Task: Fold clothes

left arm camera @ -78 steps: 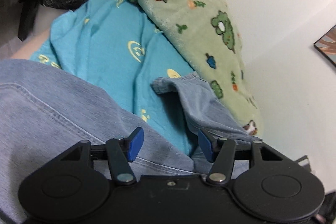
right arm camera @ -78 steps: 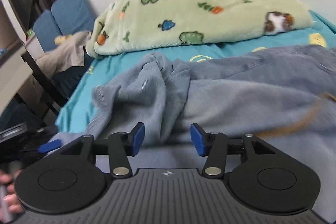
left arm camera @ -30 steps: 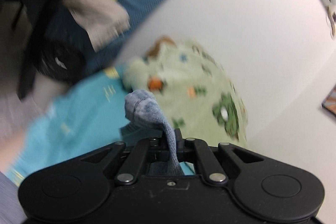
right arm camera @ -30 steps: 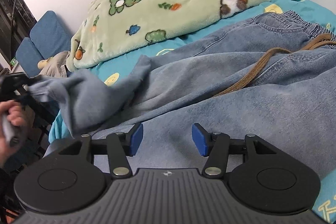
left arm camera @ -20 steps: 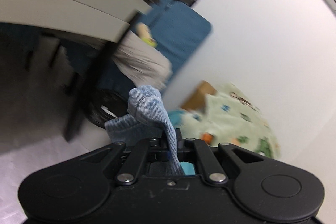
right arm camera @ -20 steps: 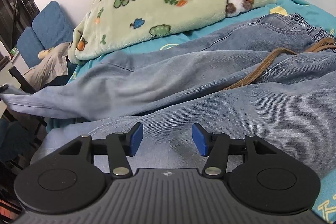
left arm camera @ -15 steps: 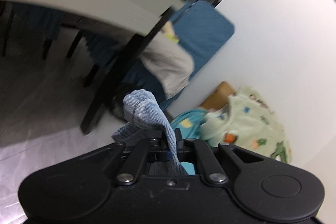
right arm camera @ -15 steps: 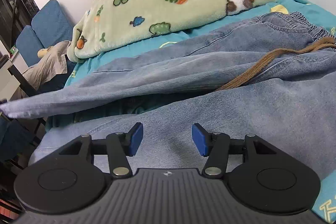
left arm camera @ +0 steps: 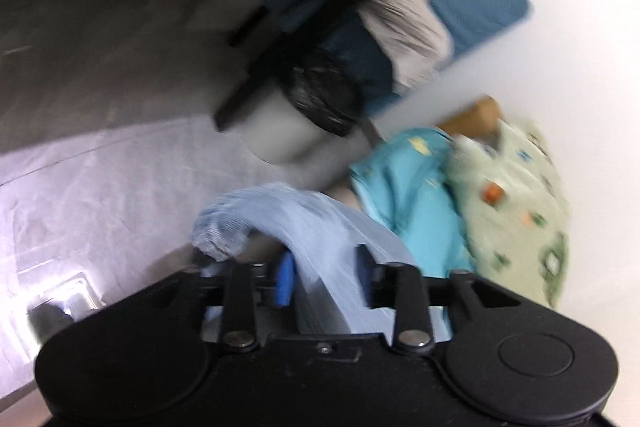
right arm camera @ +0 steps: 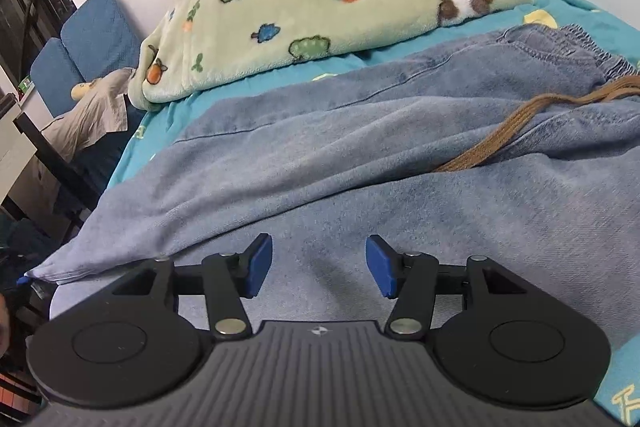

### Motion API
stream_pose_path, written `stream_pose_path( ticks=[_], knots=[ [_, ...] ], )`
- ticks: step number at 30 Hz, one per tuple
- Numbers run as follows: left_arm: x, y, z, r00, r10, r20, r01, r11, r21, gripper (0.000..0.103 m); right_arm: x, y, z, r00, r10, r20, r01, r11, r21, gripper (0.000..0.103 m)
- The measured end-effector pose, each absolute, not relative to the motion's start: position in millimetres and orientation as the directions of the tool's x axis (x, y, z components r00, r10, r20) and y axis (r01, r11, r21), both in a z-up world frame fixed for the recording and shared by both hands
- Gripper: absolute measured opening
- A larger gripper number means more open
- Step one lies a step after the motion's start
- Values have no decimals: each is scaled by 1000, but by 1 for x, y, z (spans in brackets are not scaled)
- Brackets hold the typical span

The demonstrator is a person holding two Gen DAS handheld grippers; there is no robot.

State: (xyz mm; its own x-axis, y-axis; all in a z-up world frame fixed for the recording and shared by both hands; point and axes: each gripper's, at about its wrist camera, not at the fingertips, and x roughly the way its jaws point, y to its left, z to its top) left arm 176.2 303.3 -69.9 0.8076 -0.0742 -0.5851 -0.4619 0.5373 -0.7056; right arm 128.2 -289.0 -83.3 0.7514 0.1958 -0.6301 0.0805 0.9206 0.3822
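Right wrist view: the light blue denim jeans (right arm camera: 360,147) lie spread lengthwise on the turquoise patterned bedsheet (right arm camera: 580,11), my right gripper (right arm camera: 318,265) spread wide just above them. My left gripper (left arm camera: 324,281) has released, the leg hem draped between its fingers. I'd square both legs before creasing.

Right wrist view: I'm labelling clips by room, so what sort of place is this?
Most likely a bedroom: jeans lie on a bed's turquoise sheet, with a green fleece blanket bunched against the wall.
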Motion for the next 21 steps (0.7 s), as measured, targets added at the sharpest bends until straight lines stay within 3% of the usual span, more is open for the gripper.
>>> stream_pose_path(
  ticks=[5, 16, 18, 21],
  knots=[
    [138, 276, -44, 787, -147, -600, -434, 559, -706, 54, 120, -290, -74, 768, 192, -611, 62, 927, 370, 56],
    [81, 219, -27, 694, -175, -698, -524, 543, -656, 62, 76, -338, -29, 844, 167, -510, 91, 893, 441, 56],
    [74, 211, -33, 661, -186, -727, -558, 525, -643, 62, 67, -349, -19, 858, 160, -488, 98, 883, 460, 65],
    [67, 200, -42, 628, -205, -751, -590, 504, -631, 62, 51, -381, -6, 885, 125, -449, 131, 858, 497, 66]
  ],
)
